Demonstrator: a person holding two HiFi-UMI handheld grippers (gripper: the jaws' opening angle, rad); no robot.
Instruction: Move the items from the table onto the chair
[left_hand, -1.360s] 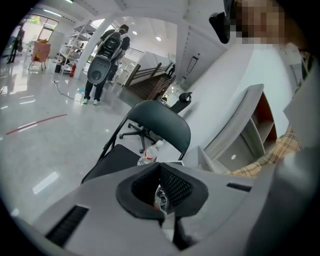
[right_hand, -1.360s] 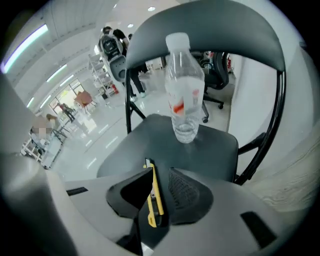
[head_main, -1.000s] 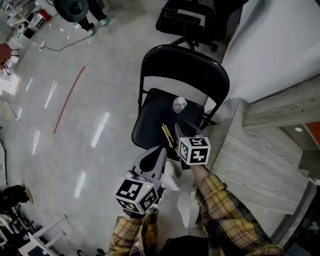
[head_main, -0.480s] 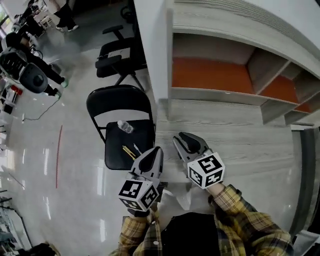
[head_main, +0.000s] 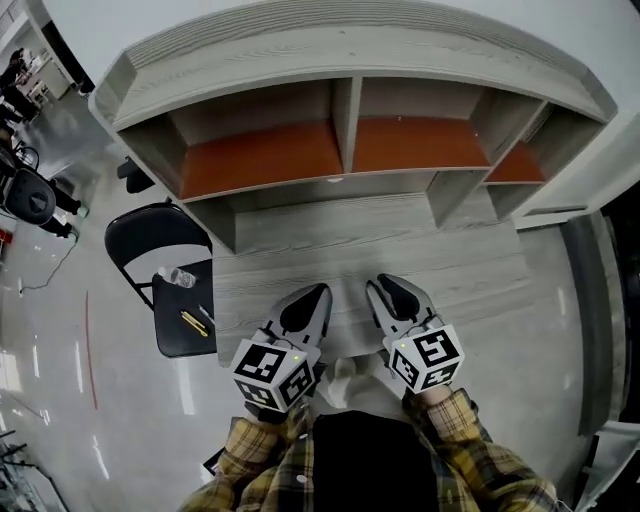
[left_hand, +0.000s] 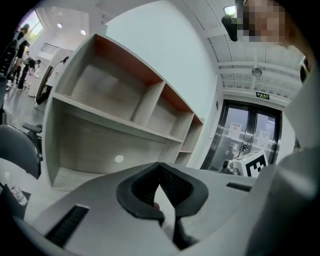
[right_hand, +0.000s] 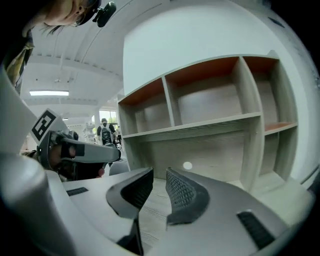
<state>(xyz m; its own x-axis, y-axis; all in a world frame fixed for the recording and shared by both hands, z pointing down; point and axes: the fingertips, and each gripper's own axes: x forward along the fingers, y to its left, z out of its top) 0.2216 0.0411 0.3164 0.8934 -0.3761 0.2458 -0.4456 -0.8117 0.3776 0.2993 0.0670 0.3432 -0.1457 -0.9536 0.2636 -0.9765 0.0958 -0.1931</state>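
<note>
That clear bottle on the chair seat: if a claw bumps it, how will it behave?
The bottle looks like thin clear plastic, so it is probably light and easily shoved. Its round body would likely roll or tip if nudged. It sits near the rear edge of the chair seat, so it might slip off. How full it is I cannot tell.

Grey wooden shelf unit with orange backs (head_main: 345, 120) across the top, shiny grey floor (head_main: 40, 330) at left, white wall (head_main: 200, 15) above.
</note>
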